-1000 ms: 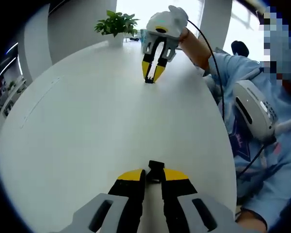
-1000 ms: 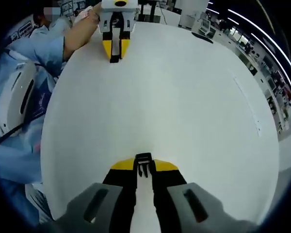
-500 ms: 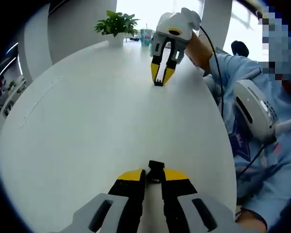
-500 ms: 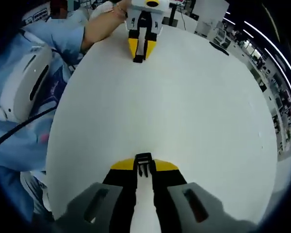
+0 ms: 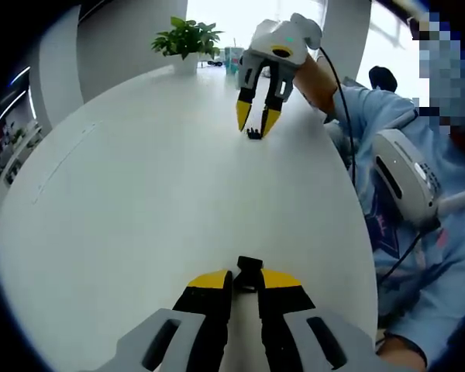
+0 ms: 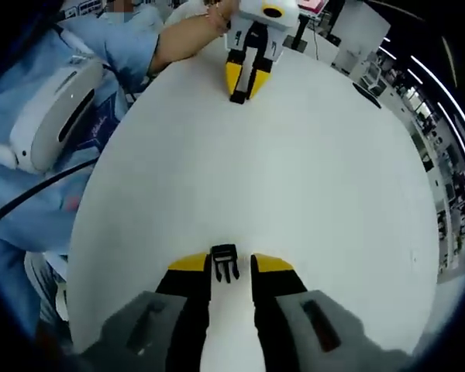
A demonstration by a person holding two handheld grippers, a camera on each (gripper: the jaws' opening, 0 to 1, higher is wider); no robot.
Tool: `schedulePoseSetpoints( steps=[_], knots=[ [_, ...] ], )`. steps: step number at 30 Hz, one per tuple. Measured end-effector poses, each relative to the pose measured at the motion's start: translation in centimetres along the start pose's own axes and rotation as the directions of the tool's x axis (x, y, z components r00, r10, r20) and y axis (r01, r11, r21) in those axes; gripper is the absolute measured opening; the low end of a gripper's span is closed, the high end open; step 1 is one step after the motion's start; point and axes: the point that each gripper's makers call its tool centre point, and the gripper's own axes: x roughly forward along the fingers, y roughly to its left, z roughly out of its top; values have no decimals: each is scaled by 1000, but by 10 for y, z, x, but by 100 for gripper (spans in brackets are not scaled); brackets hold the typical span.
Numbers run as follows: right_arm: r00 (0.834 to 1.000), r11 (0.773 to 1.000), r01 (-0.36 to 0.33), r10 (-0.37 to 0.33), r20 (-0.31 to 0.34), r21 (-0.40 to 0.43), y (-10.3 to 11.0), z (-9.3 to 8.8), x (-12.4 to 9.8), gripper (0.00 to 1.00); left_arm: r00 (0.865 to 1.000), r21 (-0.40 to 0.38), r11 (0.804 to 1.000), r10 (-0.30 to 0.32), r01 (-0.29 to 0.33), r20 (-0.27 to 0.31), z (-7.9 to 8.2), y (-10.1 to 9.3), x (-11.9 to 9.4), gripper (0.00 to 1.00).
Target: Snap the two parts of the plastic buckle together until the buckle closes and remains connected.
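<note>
On the round white table (image 5: pixel 139 201), my left gripper (image 5: pixel 245 279) is shut on the black socket half of the buckle (image 5: pixel 249 270), which sticks out past its yellow tips. Across the table, my right gripper (image 5: pixel 256 125) stands open over the pronged half (image 5: pixel 254 134), which rests on the tabletop. In the right gripper view, the pronged half (image 6: pixel 224 263) lies between the spread jaws of my right gripper (image 6: pixel 230 264), prongs pointing back toward the camera. At the far side, my left gripper (image 6: pixel 239 91) holds the socket half (image 6: pixel 237 98).
A potted plant (image 5: pixel 187 37) and a cup (image 5: pixel 232 58) stand at the table's far edge. A person in a blue sleeve (image 5: pixel 387 116) with a white device (image 5: pixel 407 174) and a black cable (image 5: pixel 349 116) sits along the right side. Desks (image 6: pixel 418 93) lie beyond.
My right gripper's jaws have spread and let go of the pronged half, which now lies on the table. The left gripper has kept its hold.
</note>
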Motion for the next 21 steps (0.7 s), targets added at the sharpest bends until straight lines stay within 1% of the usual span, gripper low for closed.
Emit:
schedulePoseSetpoints(
  steps=[1,3,4,6,9,10,12,13,16,21],
  knots=[
    [1000,1000,8,-8,5,9,0,-1,-2,24,1000,-1,1000,0,0,0,0,0,0,12],
    [999,999,36,-36,15,12,-1,-3,-5,22,1000,-1,1000,-1,1,1,0,1,0,12],
    [998,998,50,-51,27,30,-2,-4,-8,19,1000,-1,1000,-1,1,1,0,1,0,12],
    [997,996,66,-69,44,67,-3,-7,-12,17,1000,-1,1000,-1,1,1,0,0,0,12],
    [996,991,82,-86,36,110,0,-15,-14,15,1000,-1,1000,-1,1,1,1,1,0,12],
    [996,989,82,-87,32,121,1,-18,-15,13,1000,-1,1000,-1,1,2,1,1,0,12],
    [995,979,74,-85,50,190,5,-19,-15,8,1000,-1,1000,-1,1,1,1,1,0,12],
    [995,978,73,-86,58,197,5,-19,-15,6,1000,-1,1000,-1,1,1,1,1,0,12],
    [995,972,61,-77,60,229,8,-21,-14,5,1000,-1,1000,0,0,0,1,1,0,12],
    [994,959,81,-97,46,271,6,-24,-12,3,1000,-4,1000,-2,2,2,1,1,0,12]
  ],
)
